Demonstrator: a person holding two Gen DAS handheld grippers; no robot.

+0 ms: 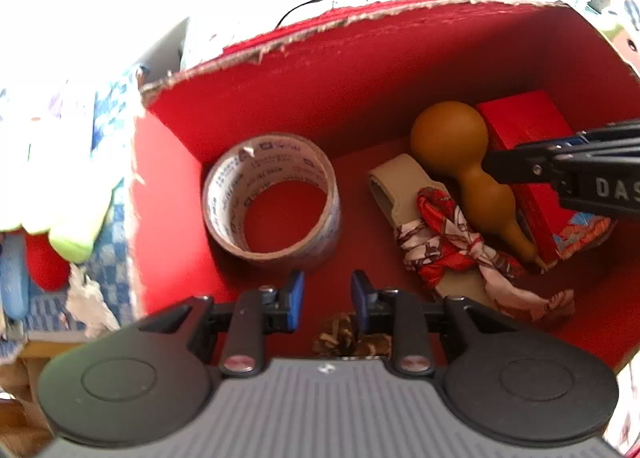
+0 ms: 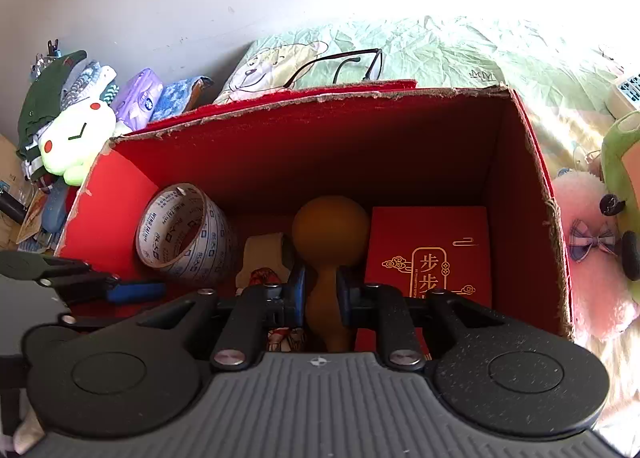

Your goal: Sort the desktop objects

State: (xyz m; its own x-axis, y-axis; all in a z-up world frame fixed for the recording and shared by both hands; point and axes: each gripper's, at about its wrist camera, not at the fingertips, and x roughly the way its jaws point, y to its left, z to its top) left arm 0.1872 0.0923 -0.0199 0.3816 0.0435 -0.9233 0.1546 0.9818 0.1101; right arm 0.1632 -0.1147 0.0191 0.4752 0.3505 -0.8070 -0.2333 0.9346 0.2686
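Observation:
A red cardboard box point(image 1: 168, 186) holds a roll of clear printed tape point(image 1: 272, 198), a brown gourd point(image 1: 452, 142), a small red gift box point(image 1: 524, 126), a beige strap point(image 1: 404, 194) and a red-and-white patterned scarf point(image 1: 448, 242). My left gripper point(image 1: 327, 300) is open and empty, inside the box in front of the tape. My right gripper point(image 2: 322, 290) is shut on the gourd's point(image 2: 330, 230) narrow waist, next to the red gift box point(image 2: 432, 254). It reaches in from the right in the left wrist view point(image 1: 520, 170). The tape point(image 2: 184, 234) leans at the left.
A pinecone-like thing point(image 1: 348, 334) lies under my left gripper. Glasses point(image 2: 352, 64) lie on the green bedsheet behind the box. A light green plush point(image 2: 76, 142), tissue packs point(image 2: 140, 98) and clothes sit at the left. A pink plush point(image 2: 592, 258) sits at the right.

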